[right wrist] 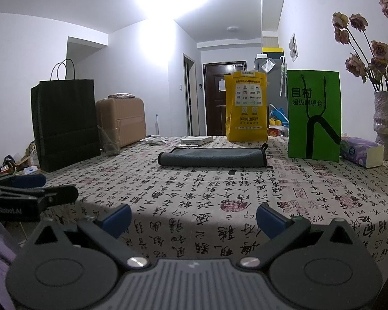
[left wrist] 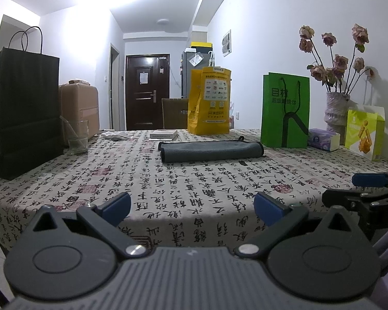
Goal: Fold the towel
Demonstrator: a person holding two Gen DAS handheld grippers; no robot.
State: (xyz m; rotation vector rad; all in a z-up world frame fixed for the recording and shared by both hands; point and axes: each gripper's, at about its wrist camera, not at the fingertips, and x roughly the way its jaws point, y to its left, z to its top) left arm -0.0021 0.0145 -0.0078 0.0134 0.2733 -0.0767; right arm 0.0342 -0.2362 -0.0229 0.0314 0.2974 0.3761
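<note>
A grey towel (left wrist: 210,150) lies folded into a long strip on the patterned tablecloth (left wrist: 168,180), well ahead of both grippers; it also shows in the right wrist view (right wrist: 212,157). My left gripper (left wrist: 192,210) is open and empty, held over the table's near edge. My right gripper (right wrist: 194,219) is open and empty too, also over the near edge. The right gripper shows at the right of the left wrist view (left wrist: 370,188), and the left gripper at the left of the right wrist view (right wrist: 25,188). Neither touches the towel.
A black paper bag (left wrist: 23,113) and a glass (left wrist: 77,138) stand at the left. A yellow bag (left wrist: 209,103), a green bag (left wrist: 285,111), a tissue pack (left wrist: 323,139), a vase of dried roses (left wrist: 336,111) and a small box (left wrist: 164,134) stand behind and right of the towel.
</note>
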